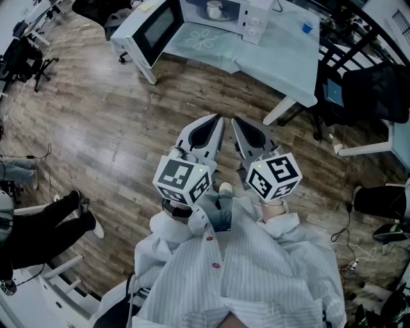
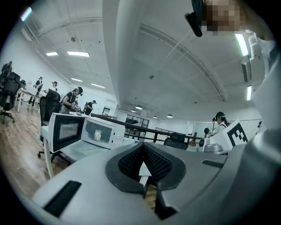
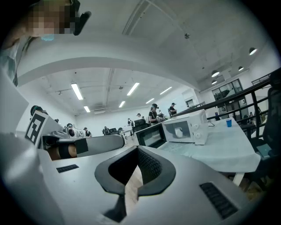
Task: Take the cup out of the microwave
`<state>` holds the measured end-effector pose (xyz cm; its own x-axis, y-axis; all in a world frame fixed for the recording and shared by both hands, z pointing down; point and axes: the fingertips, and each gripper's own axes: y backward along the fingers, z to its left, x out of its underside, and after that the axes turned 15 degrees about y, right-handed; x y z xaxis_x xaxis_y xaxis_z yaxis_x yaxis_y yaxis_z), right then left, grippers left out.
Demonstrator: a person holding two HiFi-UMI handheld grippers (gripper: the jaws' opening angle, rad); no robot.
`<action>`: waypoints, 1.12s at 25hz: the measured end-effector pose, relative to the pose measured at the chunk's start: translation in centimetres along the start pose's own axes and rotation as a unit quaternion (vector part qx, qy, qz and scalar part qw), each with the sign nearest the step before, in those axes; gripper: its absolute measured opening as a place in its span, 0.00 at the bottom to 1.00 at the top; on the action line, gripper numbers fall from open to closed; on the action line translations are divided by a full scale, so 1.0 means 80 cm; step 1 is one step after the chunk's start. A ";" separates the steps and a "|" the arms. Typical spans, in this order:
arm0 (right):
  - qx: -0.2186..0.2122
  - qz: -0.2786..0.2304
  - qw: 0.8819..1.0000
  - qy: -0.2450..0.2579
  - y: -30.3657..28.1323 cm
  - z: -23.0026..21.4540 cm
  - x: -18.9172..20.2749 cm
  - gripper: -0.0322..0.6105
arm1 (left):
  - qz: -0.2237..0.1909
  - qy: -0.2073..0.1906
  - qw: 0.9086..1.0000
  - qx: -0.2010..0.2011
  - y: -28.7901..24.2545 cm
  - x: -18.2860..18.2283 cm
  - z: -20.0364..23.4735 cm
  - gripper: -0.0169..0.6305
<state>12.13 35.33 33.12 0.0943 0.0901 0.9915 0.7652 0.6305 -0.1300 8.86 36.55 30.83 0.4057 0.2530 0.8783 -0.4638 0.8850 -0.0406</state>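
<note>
The white microwave [image 1: 246, 19] stands on a table [image 1: 282, 61] at the far side of the room, its door [image 1: 154, 29] swung open to the left. Inside it sits a white cup [image 1: 214, 9], also visible in the left gripper view as the cup [image 2: 97, 135] and in the right gripper view as the cup [image 3: 178, 132]. My left gripper [image 1: 220, 119] and right gripper [image 1: 234, 120] are held side by side close to my chest, well short of the table. Both are shut, tips together, with nothing between them.
A small blue cup [image 1: 307, 27] stands on the table to the right of the microwave. A black chair [image 1: 375, 90] is at the right, and a seated person's legs [image 1: 45, 230] at the left. Wooden floor [image 1: 128, 122] lies between me and the table.
</note>
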 end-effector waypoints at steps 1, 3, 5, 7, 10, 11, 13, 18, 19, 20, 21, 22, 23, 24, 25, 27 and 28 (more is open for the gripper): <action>-0.001 -0.002 1.000 -0.002 0.001 -0.001 0.000 0.10 | -0.002 -0.001 1.000 0.001 -0.001 -0.001 -0.002 0.04; -0.004 -0.005 1.000 -0.004 0.002 -0.001 -0.001 0.10 | -0.004 -0.004 1.000 0.002 -0.003 -0.002 -0.006 0.04; -0.007 -0.009 1.000 -0.006 0.003 -0.001 -0.002 0.10 | -0.007 -0.007 1.000 0.002 -0.003 -0.002 -0.010 0.04; -0.012 -0.013 1.000 -0.004 0.004 -0.001 -0.005 0.10 | -0.012 -0.010 1.000 -0.001 -0.002 -0.003 -0.012 0.04; -0.021 -0.017 1.000 0.001 0.007 -0.001 -0.009 0.10 | -0.019 -0.012 1.000 -0.008 0.000 -0.004 -0.017 0.04; -0.024 -0.017 1.000 0.002 0.008 -0.001 -0.010 0.10 | -0.020 -0.013 1.000 -0.010 0.000 -0.003 -0.018 0.04; -0.027 -0.017 0.999 0.004 0.012 -0.001 -0.009 0.10 | -0.023 -0.013 1.000 -0.014 0.002 -0.001 -0.022 0.04; -0.030 -0.017 0.999 -0.002 0.023 -0.004 -0.003 0.10 | -0.025 -0.012 0.999 -0.020 0.001 0.006 -0.028 0.04; -0.031 -0.017 0.999 -0.004 0.024 -0.005 -0.002 0.10 | -0.024 -0.012 0.999 -0.020 0.001 0.007 -0.028 0.04; -0.031 -0.017 0.999 -0.006 0.025 -0.005 -0.001 0.10 | -0.024 -0.012 0.999 -0.020 0.000 0.008 -0.029 0.04; -0.030 -0.018 0.999 -0.008 0.025 -0.006 0.000 0.10 | -0.023 -0.012 0.999 -0.019 -0.001 0.008 -0.028 0.04; -0.030 -0.018 0.999 -0.009 0.024 -0.007 0.000 0.10 | -0.023 -0.012 0.999 -0.019 -0.002 0.008 -0.027 0.04; -0.030 -0.018 0.999 -0.009 0.022 -0.008 0.001 0.10 | -0.023 -0.012 1.000 -0.018 -0.003 0.008 -0.026 0.04; -0.029 -0.017 0.999 -0.010 0.020 -0.010 0.001 0.10 | -0.023 -0.011 1.000 -0.018 -0.005 0.008 -0.024 0.04; -0.029 -0.016 0.999 -0.010 0.018 -0.013 0.003 0.10 | -0.023 -0.011 1.000 -0.017 -0.008 0.007 -0.021 0.04; -0.025 -0.015 0.999 -0.013 0.012 -0.020 0.005 0.10 | -0.021 -0.012 1.000 -0.014 -0.016 0.006 -0.017 0.04; -0.022 -0.014 1.000 -0.014 0.009 -0.025 0.005 0.10 | -0.020 -0.012 1.000 -0.012 -0.020 0.004 -0.014 0.04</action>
<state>13.96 34.29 33.43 0.0547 0.0943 0.9940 0.7953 0.5979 -0.1005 10.65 35.66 30.65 0.4040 0.2073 0.8910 -0.4284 0.9035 -0.0159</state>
